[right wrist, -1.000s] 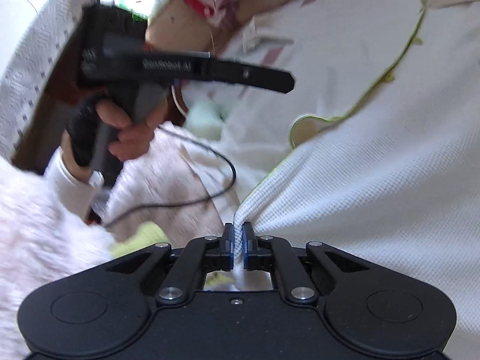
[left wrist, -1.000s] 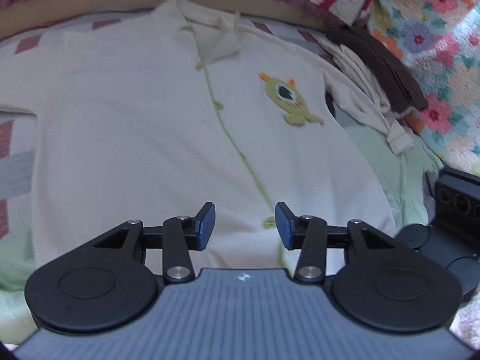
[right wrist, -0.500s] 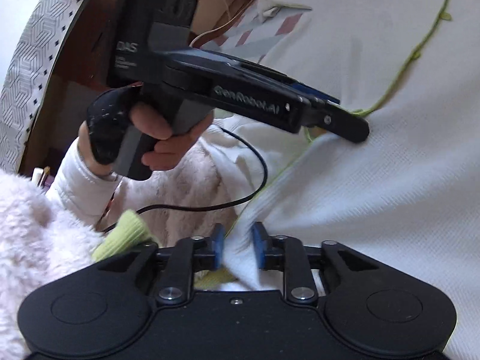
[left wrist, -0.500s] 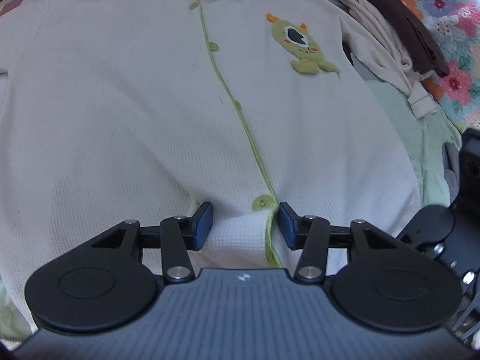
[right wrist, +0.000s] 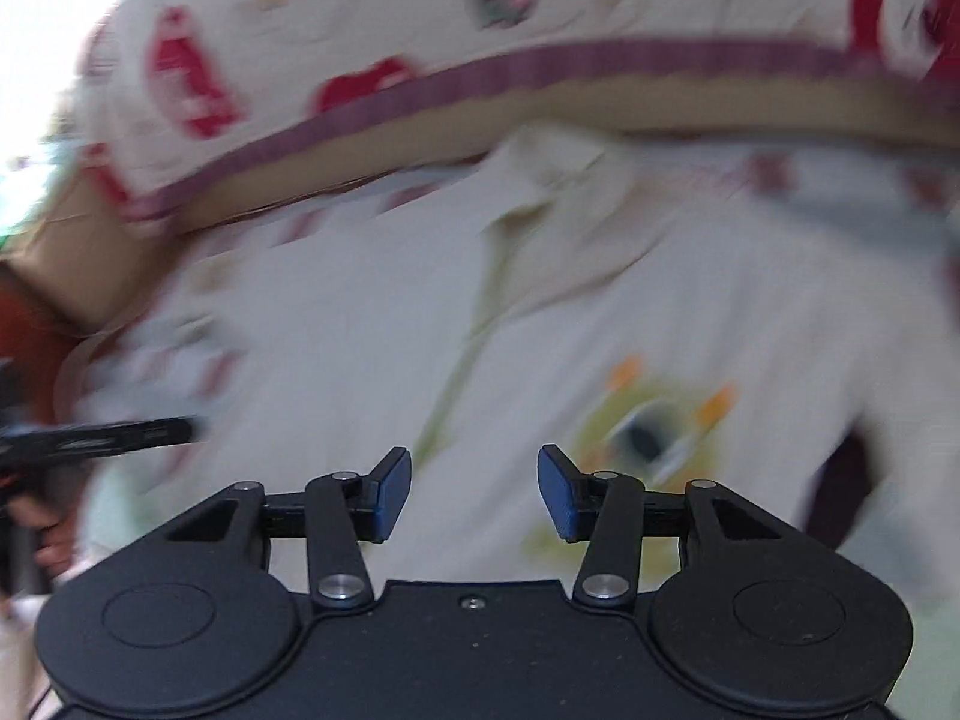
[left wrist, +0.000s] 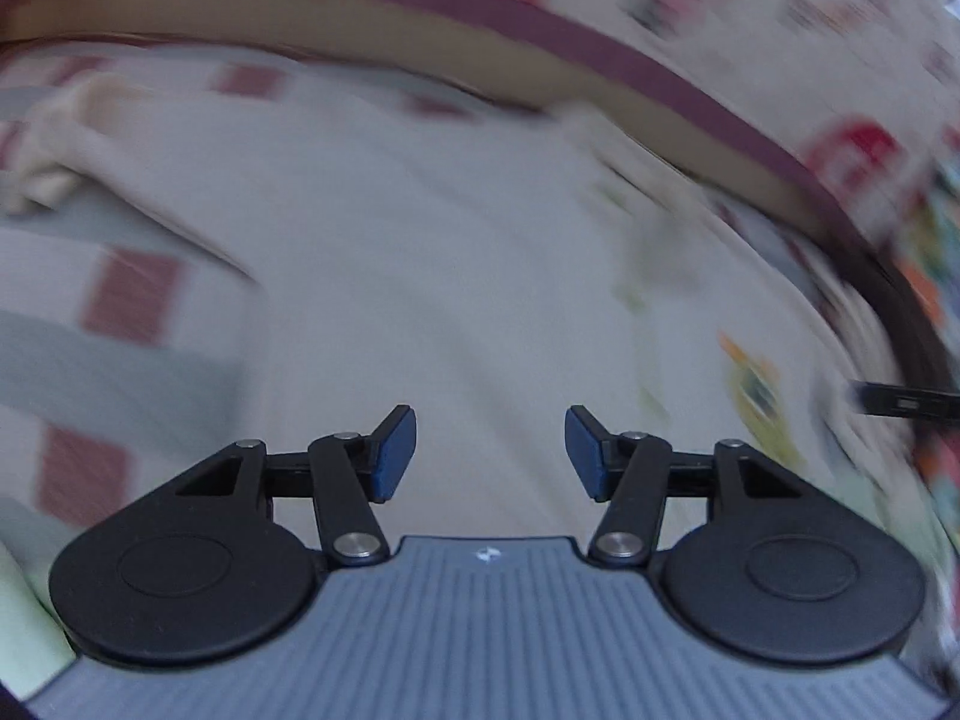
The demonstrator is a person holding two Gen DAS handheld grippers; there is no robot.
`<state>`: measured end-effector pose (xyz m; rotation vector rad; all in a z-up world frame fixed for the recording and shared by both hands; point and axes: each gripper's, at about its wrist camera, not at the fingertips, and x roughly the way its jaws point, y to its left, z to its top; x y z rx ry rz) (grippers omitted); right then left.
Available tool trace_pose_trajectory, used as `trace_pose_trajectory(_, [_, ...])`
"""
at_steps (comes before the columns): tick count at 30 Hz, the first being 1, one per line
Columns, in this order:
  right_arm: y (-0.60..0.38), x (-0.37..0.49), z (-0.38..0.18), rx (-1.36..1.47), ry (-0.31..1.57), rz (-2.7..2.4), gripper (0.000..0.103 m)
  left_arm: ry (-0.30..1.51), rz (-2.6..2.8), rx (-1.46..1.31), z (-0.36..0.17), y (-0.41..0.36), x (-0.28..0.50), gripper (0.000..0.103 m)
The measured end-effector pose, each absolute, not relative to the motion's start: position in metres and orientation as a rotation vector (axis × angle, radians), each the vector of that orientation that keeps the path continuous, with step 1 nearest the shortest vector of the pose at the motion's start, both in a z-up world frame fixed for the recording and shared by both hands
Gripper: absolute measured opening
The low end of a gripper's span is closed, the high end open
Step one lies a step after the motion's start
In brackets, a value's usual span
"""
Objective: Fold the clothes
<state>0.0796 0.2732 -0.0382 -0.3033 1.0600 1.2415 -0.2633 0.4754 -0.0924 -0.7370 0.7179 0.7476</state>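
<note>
Blur smears both views, yet the main things read clearly enough. The cream shirt (right wrist: 600, 312) lies spread face up on a bed covered by a patterned sheet (left wrist: 120, 300) with red and grey blocks, its collar toward a headboard-side pillow (right wrist: 420, 12) printed with red figures. A thin green placket line (right wrist: 456, 372) runs down the shirt's front, and a green monster patch (right wrist: 654, 432) with orange horns sits on the chest to the right of that line.

The right claw (right wrist: 474, 492) hangs above the lower front of the shirt, released, its blue pads (right wrist: 393, 495) spread wide with nothing between them. The left claw (left wrist: 489, 453) is likewise released, pads apart and empty, over the plain cream fabric on the other side of the placket (the patch shows only as a smear at the right of that view). One sleeve (left wrist: 66, 144) trails off to the left across the sheet.

At the left edge of the right wrist view, a hand (right wrist: 42, 531) grips the dark handle of the left tool.
</note>
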Motion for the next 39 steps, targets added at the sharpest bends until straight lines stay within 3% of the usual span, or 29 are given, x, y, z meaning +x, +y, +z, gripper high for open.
trace_pose_trajectory(8, [0.366,0.147,-0.004,-0.373,0.994,1.025,0.053,0.625,1.038,-0.766,-0.132,0.581,-0.273,0.054])
trace_pose_trajectory(16, [0.409,0.177,-0.062,-0.257,1.086,0.919,0.053,0.454,1.205,-0.949,-0.176,0.652,-0.334,0.054])
trace_pose_trajectory(27, [0.466,0.218,-0.130,-0.212,1.145,0.872,0.055,0.365,1.093,-0.871,-0.190,0.690,-0.316,0.061])
trace_pose_trajectory(28, [0.473,0.221,-0.135,-0.237,1.143,0.883,0.048,0.363,1.091,-0.855,-0.190,0.690,-0.315,0.061])
trace_pose_trajectory(29, [0.481,0.224,-0.139,-0.265,1.137,0.900,0.007,0.363,1.087,-0.844,-0.190,0.691,-0.314,0.061])
trace_pose_trajectory(30, [0.489,0.226,-0.140,-0.297,1.112,0.922,0.006,0.362,1.082,-0.837,-0.190,0.691,-0.314,0.061])
trace_pose_trajectory(33, [0.513,0.233,-0.132,-0.329,1.023,0.939,0.005,0.361,1.066,-0.806,-0.191,0.692,-0.317,0.056])
trace_pose_trajectory(35, [0.531,0.237,-0.127,-0.325,0.990,0.893,0.005,0.393,1.079,-0.768,-0.192,0.694,-0.316,0.026])
trace_pose_trajectory(37, [0.549,0.234,-0.123,-0.345,0.923,0.833,0.004,0.427,1.098,-0.724,-0.191,0.695,-0.315,0.011])
trace_pose_trajectory(39, [0.564,0.226,-0.129,-0.359,0.914,0.803,0.004,0.414,1.085,-0.733,-0.191,0.697,-0.318,0.010])
